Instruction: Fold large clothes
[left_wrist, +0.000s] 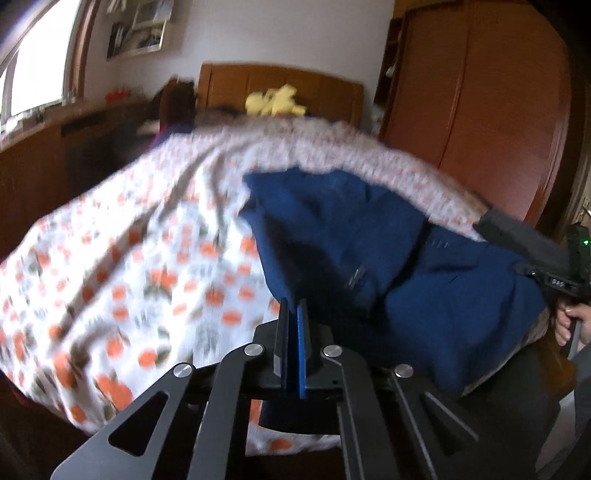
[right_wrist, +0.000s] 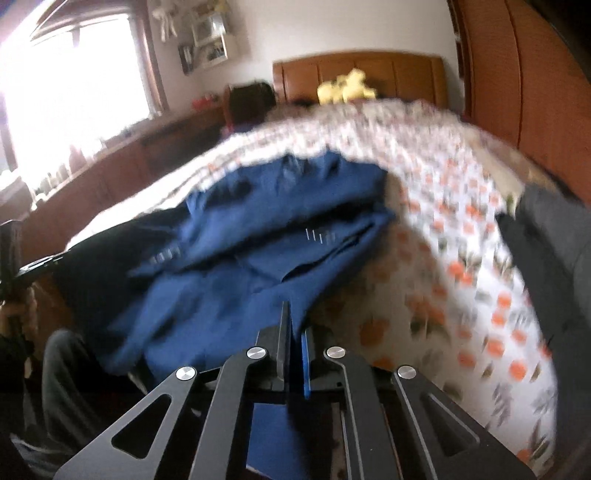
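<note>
A dark blue garment (left_wrist: 369, 240) lies bunched on the near part of the bed, its front edge raised off the sheet. My left gripper (left_wrist: 293, 306) is shut on the garment's near left edge, and blue cloth hangs beneath the jaws. In the right wrist view the same blue garment (right_wrist: 258, 229) runs up to my right gripper (right_wrist: 293, 317), which is shut on its near right edge, with cloth hanging under it too. A hand (left_wrist: 570, 325) holding the right gripper shows at the far right of the left wrist view.
The bed sheet (left_wrist: 147, 258) is white with an orange fruit print. A dark grey cloth (right_wrist: 554, 240) lies at the bed's right side. A yellow plush toy (right_wrist: 347, 88) sits by the wooden headboard (right_wrist: 406, 74). A wooden wardrobe (left_wrist: 480, 92) stands right, a low cabinet (left_wrist: 55, 166) left.
</note>
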